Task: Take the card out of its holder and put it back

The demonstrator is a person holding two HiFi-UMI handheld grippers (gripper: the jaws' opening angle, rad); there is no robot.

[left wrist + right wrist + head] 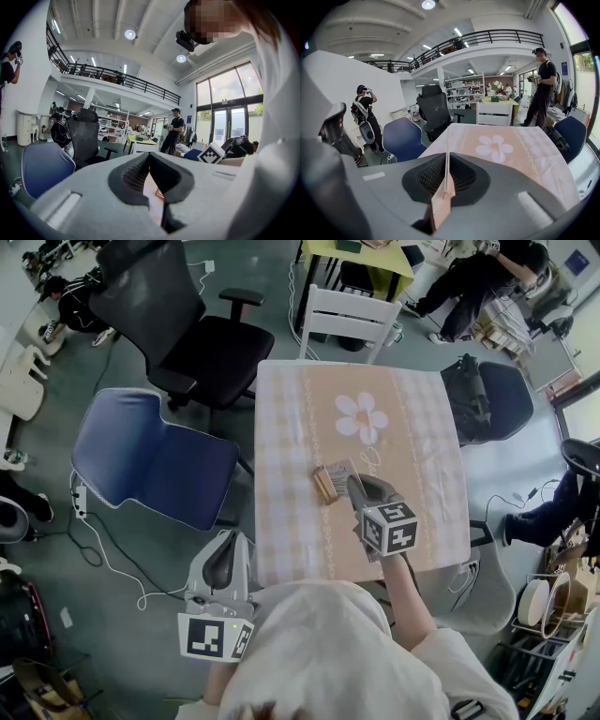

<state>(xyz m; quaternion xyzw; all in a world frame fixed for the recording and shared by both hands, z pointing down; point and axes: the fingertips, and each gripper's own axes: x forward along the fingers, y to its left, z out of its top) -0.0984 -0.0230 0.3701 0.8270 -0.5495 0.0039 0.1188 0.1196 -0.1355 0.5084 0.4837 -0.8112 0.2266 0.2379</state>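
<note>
- The right tool (354, 482) is held over the middle of the desk (291, 409), tilted downward, with its marker cube nearest the person
- In the right gripper view, the right tool (446, 174) is seen clamped on the card (442, 206); the card is gripped edge-on between the pads and stands up as a thin pale line
- From the head view, the card (339, 471) is seen at the tips of the right tool, just beside the brown holder (324, 486)
- Whether the card's lower edge sits in the holder cannot be told
- The holder is placed on the checked cloth, nearer the person than the printed flower (362, 416)
- The left tool (229, 538) is held off the desk's near left corner, above the floor and well apart from the holder
- In the left gripper view, the tips of the left tool (149, 157) are seen together, with nothing held between them
- A blue chair (155, 460) is seen left of the desk, a black office chair (187, 324) beyond it, and a white chair (347, 320) at the desk's far side
</note>
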